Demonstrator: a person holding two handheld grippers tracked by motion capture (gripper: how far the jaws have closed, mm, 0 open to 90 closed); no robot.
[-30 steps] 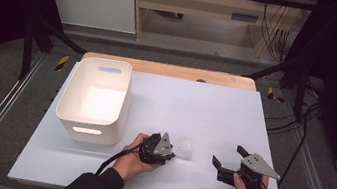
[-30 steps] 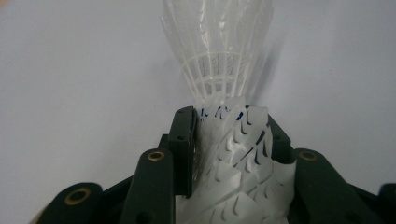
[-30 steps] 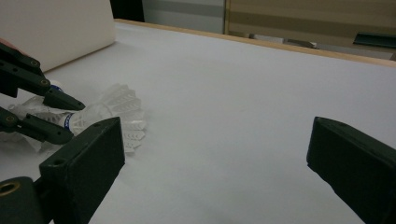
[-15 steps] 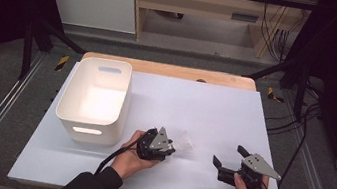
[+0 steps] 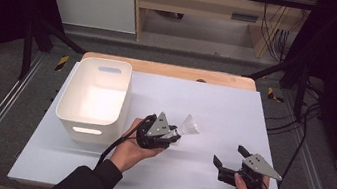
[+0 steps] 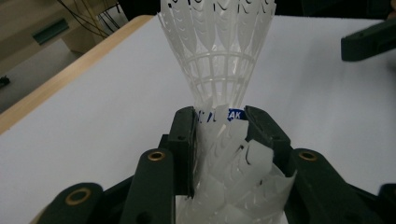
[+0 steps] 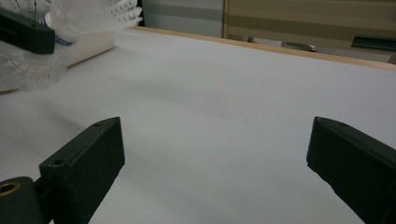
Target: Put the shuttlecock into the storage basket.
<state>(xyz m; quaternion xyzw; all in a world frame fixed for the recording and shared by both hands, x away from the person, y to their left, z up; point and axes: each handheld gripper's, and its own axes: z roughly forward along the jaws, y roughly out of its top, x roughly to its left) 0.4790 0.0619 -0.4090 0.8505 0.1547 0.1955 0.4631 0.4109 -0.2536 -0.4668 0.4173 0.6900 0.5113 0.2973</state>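
A white plastic shuttlecock (image 5: 191, 125) sticks out of my left gripper (image 5: 175, 136), which is lifted off the white tabletop (image 5: 215, 106) beside the bin. In the left gripper view the black jaws of that gripper (image 6: 219, 116) are shut on the blue-banded neck of the shuttlecock (image 6: 217, 56). A second white skirt (image 6: 238, 177) sits nested below, between the jaws. My right gripper (image 5: 229, 155) rests low at the front right, wide open with nothing in it. Its own view shows the right gripper (image 7: 217, 135) over bare table, with the shuttlecock (image 7: 93, 14) far off at the upper left.
A white rectangular bin (image 5: 95, 96) with handle slots stands on the left half of the table, just left of my left hand. The table's wooden far edge (image 5: 170, 69) runs along the back. Cables trail from both grippers.
My left gripper has risen off the table with the shuttlecock, which now points up and to the right. The right gripper has stayed where it was.
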